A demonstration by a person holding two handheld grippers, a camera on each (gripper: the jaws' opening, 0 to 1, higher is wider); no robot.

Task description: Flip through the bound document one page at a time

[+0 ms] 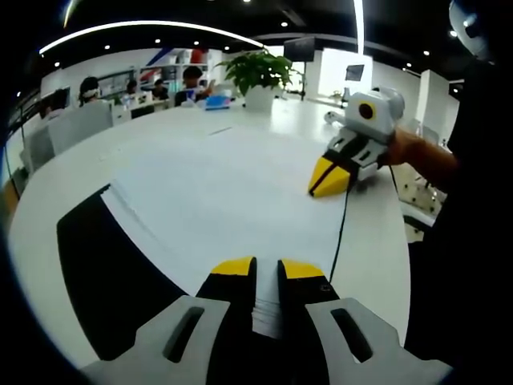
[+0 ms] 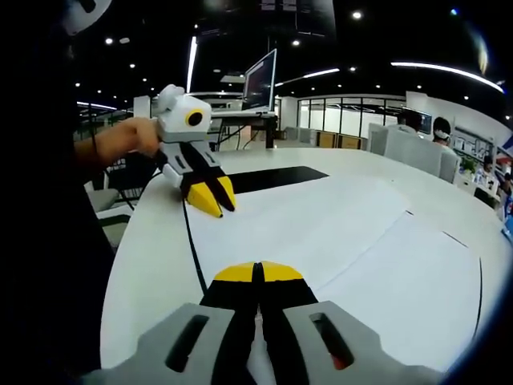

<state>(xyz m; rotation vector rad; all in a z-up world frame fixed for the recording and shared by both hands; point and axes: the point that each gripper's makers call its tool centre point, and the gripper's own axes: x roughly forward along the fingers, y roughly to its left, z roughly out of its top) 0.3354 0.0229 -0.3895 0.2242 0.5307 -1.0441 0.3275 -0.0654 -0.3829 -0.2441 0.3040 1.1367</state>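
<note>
We are in an open-plan office with ceiling spots, people seated in the distance, and a white tabletop carrying the bound document, which lies open near its front edge. In the left gripper view, the left gripper is clamped on a thin stack of pages at the document's near edge, a black cover showing at the left. The right gripper rests its tip on the page near the tabletop's far right edge, with a potted plant behind. In the right gripper view, the right gripper's jaws are together on the white page, whether pinching a sheet we cannot tell. This view adds a monitor. We judge the risk to be lifting several pages instead of one.
</note>
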